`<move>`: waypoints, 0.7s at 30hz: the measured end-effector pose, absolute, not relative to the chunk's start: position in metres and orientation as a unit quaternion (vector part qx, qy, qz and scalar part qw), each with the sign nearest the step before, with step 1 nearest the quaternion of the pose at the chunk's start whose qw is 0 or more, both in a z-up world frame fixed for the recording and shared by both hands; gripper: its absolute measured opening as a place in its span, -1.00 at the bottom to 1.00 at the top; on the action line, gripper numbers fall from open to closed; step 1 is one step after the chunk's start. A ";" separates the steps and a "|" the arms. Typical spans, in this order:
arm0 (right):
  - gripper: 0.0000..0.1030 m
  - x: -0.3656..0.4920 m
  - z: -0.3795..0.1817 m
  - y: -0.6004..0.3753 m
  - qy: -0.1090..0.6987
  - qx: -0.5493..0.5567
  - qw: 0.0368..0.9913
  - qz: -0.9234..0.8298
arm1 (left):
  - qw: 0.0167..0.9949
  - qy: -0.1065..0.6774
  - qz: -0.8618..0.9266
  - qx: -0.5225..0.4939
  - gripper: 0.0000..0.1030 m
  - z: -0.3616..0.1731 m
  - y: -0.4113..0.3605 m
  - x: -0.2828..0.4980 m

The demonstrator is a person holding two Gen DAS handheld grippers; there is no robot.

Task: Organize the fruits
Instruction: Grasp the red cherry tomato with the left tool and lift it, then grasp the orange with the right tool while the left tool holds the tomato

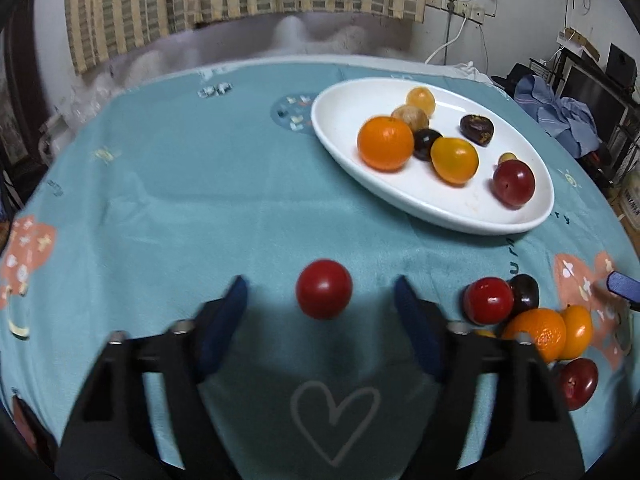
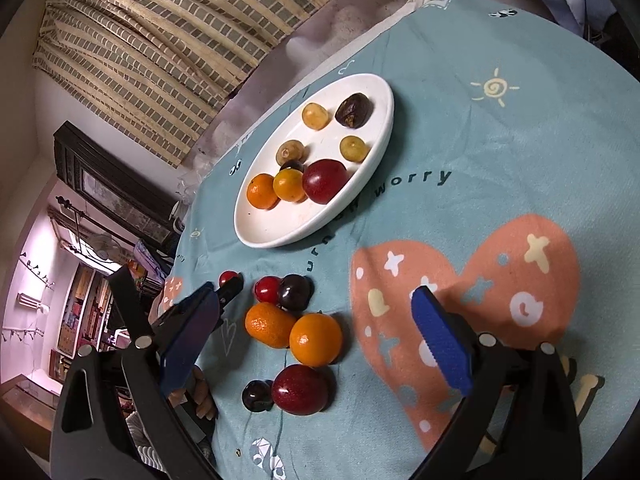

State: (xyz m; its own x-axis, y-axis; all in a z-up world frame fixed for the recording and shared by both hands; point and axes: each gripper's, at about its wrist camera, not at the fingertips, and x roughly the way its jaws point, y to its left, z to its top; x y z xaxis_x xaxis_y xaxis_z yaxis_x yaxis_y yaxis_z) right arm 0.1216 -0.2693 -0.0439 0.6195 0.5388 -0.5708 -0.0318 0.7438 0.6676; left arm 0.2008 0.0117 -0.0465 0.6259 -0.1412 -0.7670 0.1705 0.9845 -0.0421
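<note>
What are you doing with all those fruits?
A person is sorting fruit with two handheld grippers. The left gripper has its blue pads either side of a round red cherry tomato on the teal tablecloth, not squeezing it yet. The right gripper waits open over a cluster of oranges and plums. The white oval plate already holds several fruits.

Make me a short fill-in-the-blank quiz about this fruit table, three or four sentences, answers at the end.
1. The white plate rests on a ____ tablecloth.
2. The small red fruit between the left tool's fingers lies on the ____, not on the plate.
3. The design printed on the cloth just below that red fruit is a white outline of a ____.
4. The right tool hangs over the loose fruit with its jaws ____.

Missing words: teal; tablecloth; heart; open
</note>
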 end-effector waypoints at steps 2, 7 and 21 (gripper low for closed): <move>0.89 0.122 -0.044 -0.267 0.405 0.310 0.843 0.171 | 0.898 0.431 -0.092 0.010 -0.05 -0.049 0.012 0.205; 0.89 0.122 -0.045 -0.257 0.410 0.294 0.843 0.188 | 0.899 0.429 -0.094 0.006 -0.22 -0.051 0.009 0.211; 0.33 0.129 -0.064 -0.247 0.448 0.309 0.808 0.226 | 0.897 0.428 -0.112 -0.011 -0.46 -0.047 0.014 0.205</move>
State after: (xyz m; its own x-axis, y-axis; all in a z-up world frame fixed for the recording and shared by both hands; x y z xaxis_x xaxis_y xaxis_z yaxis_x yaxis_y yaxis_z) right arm 0.1291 -0.2473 -0.0644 0.4963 0.6416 -0.5848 -0.0871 0.7070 0.7018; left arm 0.2053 0.0144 -0.0467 0.6084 -0.2110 -0.7651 0.1915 0.9746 -0.1165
